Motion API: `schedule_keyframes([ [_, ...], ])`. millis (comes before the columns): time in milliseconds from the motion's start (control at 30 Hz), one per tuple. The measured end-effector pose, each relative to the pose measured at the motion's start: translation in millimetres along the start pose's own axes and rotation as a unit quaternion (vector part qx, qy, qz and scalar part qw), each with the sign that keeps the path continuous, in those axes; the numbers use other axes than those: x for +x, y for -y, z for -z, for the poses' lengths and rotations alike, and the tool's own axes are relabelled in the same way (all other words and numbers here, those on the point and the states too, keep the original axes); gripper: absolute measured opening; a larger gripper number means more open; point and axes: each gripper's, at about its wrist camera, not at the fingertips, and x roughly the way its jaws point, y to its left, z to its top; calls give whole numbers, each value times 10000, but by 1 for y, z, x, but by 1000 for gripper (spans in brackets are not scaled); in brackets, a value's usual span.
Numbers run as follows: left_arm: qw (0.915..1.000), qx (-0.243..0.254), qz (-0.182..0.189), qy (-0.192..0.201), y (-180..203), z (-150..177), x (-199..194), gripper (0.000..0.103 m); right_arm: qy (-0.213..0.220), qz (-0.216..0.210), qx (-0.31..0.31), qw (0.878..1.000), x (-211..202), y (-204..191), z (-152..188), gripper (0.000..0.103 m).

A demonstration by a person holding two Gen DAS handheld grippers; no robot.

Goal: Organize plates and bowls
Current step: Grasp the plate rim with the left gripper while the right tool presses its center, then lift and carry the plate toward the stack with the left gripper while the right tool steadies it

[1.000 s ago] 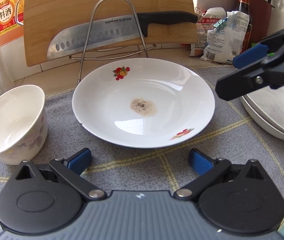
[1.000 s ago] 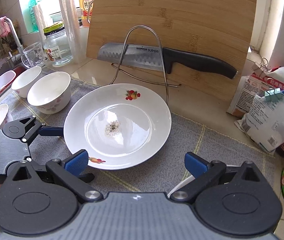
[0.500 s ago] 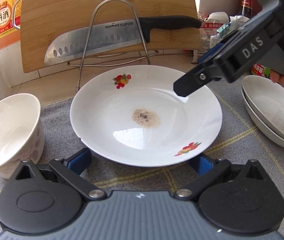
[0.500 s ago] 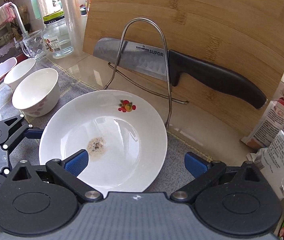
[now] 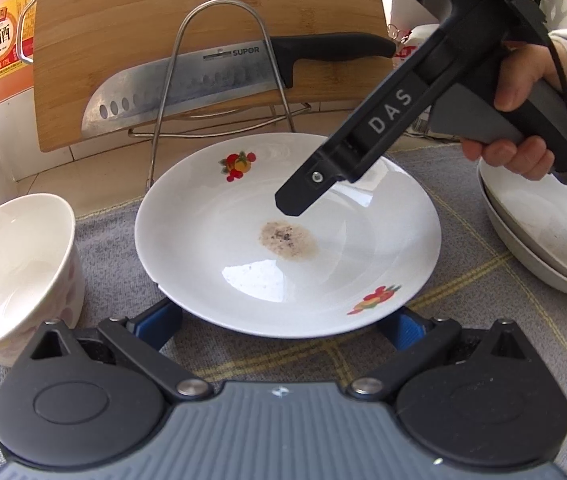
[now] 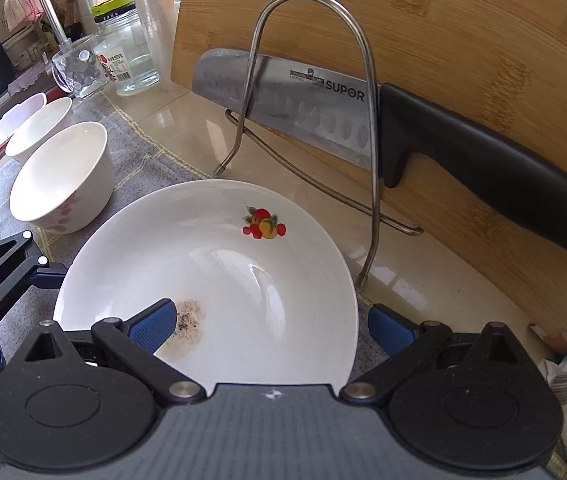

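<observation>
In the left wrist view, the white plate (image 5: 287,240) is seen lying on the grey cloth (image 5: 483,280) of the surface, in front of the wire rack (image 5: 219,80). The left gripper (image 5: 283,322) is held at the plate's near rim with jaws spread wide. The right gripper (image 5: 363,152) is held above the plate, gripped by a hand (image 5: 523,92).

In the right wrist view, the right gripper (image 6: 271,324) is seen over the plate (image 6: 223,272), jaws spread, one pad (image 6: 151,322) apparently just above the stain (image 6: 189,316). A bowl (image 6: 63,180) stands left of the plate.
</observation>
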Motion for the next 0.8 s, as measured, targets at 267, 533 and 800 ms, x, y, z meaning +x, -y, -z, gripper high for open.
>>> schedule_keyframes([
  [267,10000,32,37,9,0,1,-4,103,-143,-283,-75,9995,17,4,-11,103],
  [533,9998,177,97,75,1,1,-7,102,-221,-538,-374,9976,24,0,-19,103],
  [800,9994,246,224,124,-2,1,-9,103,-228,-762,-467,9957,28,3,-28,103],
])
